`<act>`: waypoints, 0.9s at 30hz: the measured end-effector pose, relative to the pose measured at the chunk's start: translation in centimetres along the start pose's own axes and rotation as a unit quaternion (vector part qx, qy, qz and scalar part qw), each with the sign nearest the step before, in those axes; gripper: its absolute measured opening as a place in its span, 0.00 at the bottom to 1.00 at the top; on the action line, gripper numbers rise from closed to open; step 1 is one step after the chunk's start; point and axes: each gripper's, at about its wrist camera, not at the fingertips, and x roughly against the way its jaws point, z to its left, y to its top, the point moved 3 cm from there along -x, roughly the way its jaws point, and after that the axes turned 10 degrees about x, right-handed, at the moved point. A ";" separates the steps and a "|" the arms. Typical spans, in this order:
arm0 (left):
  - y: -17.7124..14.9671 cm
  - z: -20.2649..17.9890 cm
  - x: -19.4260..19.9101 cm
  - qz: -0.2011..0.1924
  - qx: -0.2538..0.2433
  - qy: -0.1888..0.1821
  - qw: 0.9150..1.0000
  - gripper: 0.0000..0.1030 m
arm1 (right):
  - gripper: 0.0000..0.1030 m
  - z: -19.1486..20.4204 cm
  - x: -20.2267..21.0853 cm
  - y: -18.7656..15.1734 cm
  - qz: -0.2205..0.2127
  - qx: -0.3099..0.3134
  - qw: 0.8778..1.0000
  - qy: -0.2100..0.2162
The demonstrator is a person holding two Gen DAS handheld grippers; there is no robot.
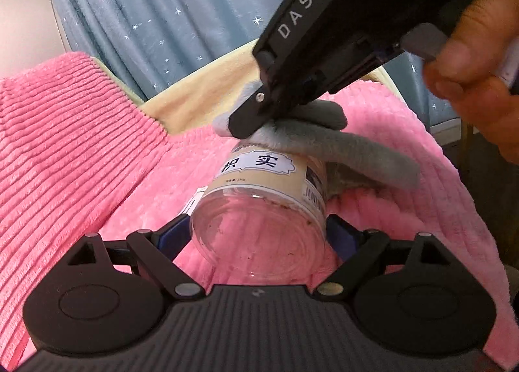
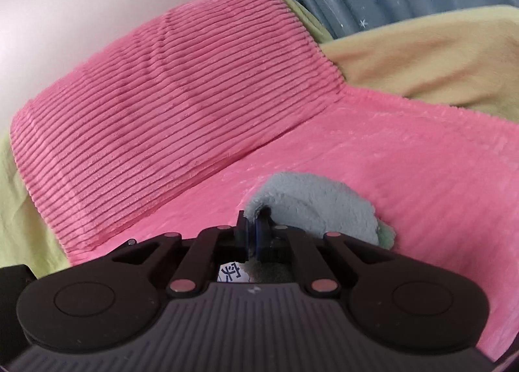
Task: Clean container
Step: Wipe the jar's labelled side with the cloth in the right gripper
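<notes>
1. here the left gripper (image 1: 259,235) clamps the clear container (image 1: 259,209) above the pink blanket (image 1: 81,144).
2. the right gripper (image 2: 252,235) pinches a grey cloth (image 1: 324,144) at the container's far end, seemingly touching it.

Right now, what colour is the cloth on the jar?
Grey. The cloth lies over the far end of the jar; the left wrist view shows it best.

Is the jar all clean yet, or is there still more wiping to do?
Not yet. The left gripper holds the clear jar on its side, and the right gripper presses a grey cloth against its far end. Dark specks still show inside the jar, so wiping remains.
</notes>
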 end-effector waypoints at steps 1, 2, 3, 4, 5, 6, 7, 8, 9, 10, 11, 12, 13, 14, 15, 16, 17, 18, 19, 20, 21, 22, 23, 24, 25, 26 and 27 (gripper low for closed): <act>-0.1 0.0 0.1 0.000 0.000 0.000 1.000 0.87 | 0.03 0.0 0.0 0.0 0.000 0.000 1.000 0.000; -0.1 0.0 0.2 0.001 0.002 -0.001 1.000 0.87 | 0.03 0.0 0.0 0.0 0.000 0.000 1.000 0.000; -0.1 0.0 0.2 0.001 0.002 -0.001 1.000 0.87 | 0.03 0.0 0.0 0.0 0.000 0.000 1.000 0.000; -0.1 0.0 0.1 0.002 0.001 -0.001 1.000 0.87 | 0.03 0.0 0.0 0.0 0.000 0.000 1.000 0.000; -0.1 0.0 0.1 0.003 0.001 -0.001 1.000 0.87 | 0.01 0.0 0.0 0.0 0.000 0.000 1.000 -0.001; -0.1 0.1 0.1 0.003 0.003 -0.002 1.000 0.87 | 0.01 0.0 0.0 0.0 0.001 0.000 1.000 -0.001; 0.0 0.1 0.1 0.003 0.005 -0.002 1.000 0.87 | 0.01 0.0 0.0 0.0 0.001 0.000 1.000 -0.001; 0.0 0.2 0.1 0.002 0.008 -0.004 1.000 0.87 | 0.01 0.0 -0.1 0.0 0.001 0.000 1.000 -0.001; 0.1 0.2 0.2 0.000 0.014 -0.007 1.000 0.87 | 0.01 0.0 -0.1 0.0 0.001 0.000 1.000 -0.001; 0.2 0.4 0.1 -0.002 0.021 -0.012 1.000 0.87 | 0.01 0.0 -0.1 0.0 0.001 0.000 1.000 -0.001; 0.3 0.7 0.2 -0.003 0.033 -0.017 0.999 0.87 | 0.01 0.0 -0.1 0.0 0.001 0.000 1.000 -0.001; 0.4 0.9 0.1 -0.002 0.044 -0.022 0.999 0.87 | 0.01 0.0 -0.1 0.0 0.001 0.000 1.000 -0.001; 0.5 1.2 0.0 0.001 0.056 -0.027 0.998 0.87 | 0.01 0.0 -0.1 0.0 0.001 0.000 1.000 -0.001; 0.4 1.5 0.0 0.004 0.072 -0.033 0.997 0.87 | 0.01 0.0 -0.1 0.0 0.001 0.000 1.000 -0.002; 0.4 1.9 -0.1 0.006 0.091 -0.040 0.995 0.88 | 0.01 0.0 -0.1 0.0 0.001 0.000 1.000 -0.002; 0.4 2.4 -0.2 0.008 0.113 -0.048 0.992 0.88 | 0.01 0.0 -0.1 0.0 0.002 0.000 1.000 -0.002; 0.4 2.9 -0.3 0.010 0.134 -0.056 0.989 0.88 | 0.01 0.0 -0.1 0.0 0.002 0.000 1.000 -0.002; 0.4 3.4 -0.4 0.013 0.155 -0.065 0.986 0.88 | 0.01 0.0 -0.1 0.0 0.002 0.000 1.000 -0.002; 0.3 3.7 -0.5 0.015 0.171 -0.072 0.982 0.88 | 0.01 0.0 -0.1 0.0 0.002 0.000 1.000 -0.002; 0.3 4.1 -0.7 0.018 0.179 -0.076 0.981 0.88 | 0.01 0.0 -0.1 0.0 0.002 0.000 1.000 -0.002; 0.4 4.2 -0.7 0.018 0.179 -0.077 0.981 0.87 | 0.01 0.1 -0.1 0.0 0.002 0.000 1.000 -0.003; 0.4 4.0 -0.7 0.018 0.173 -0.075 0.982 0.87 | 0.02 0.3 -0.1 0.0 0.003 0.001 1.000 -0.003; 0.5 3.8 -0.6 0.016 0.160 -0.071 0.984 0.87 | 0.03 0.7 -0.1 -0.1 0.005 0.003 1.000 0.008; 0.6 3.5 -0.6 0.014 0.142 -0.064 0.988 0.87 | 0.03 1.2 -0.3 -0.1 0.010 0.008 1.000 0.027; 0.6 2.9 -0.5 0.013 0.116 -0.052 0.992 0.87 | 0.03 2.1 -0.4 -0.4 0.015 0.015 0.999 0.047; 0.6 2.3 -0.4 0.011 0.084 -0.037 0.996 0.87 | 0.03 2.9 -0.6 -0.6 0.021 0.027 0.997 0.064; 0.5 1.7 -0.3 0.010 0.057 -0.026 0.998 0.87 | 0.03 3.5 -0.6 -0.9 0.026 0.037 0.996 0.076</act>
